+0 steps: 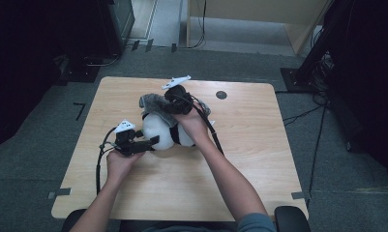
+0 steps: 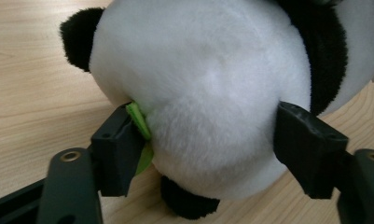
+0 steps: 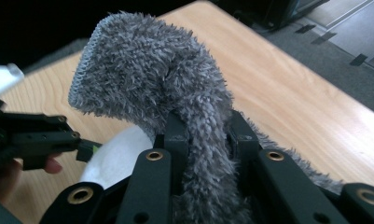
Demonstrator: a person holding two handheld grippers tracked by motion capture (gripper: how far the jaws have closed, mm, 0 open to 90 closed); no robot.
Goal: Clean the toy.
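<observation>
A black-and-white panda plush (image 1: pixel 158 130) lies mid-table; up close its white body (image 2: pixel 208 79) bulges between my left gripper's (image 2: pixel 203 140) jaws. Both pads press into the fur, and a green tag (image 2: pixel 140 121) is squeezed against the left pad. From above, the left gripper (image 1: pixel 153 141) reaches the plush from the left side. My right gripper (image 3: pixel 205 130) is shut on a grey fuzzy cloth (image 3: pixel 142 70), whose free end stands up and folds over above the jaws. In the high view that gripper (image 1: pixel 170 107) holds the cloth (image 1: pixel 150 102) just over the plush's far side.
The wooden table (image 1: pixel 249 145) has a small dark round spot (image 1: pixel 221 94) near its far edge. Cables trail from both grippers across the table. Grey carpet, dark stands and floor cables surround the table.
</observation>
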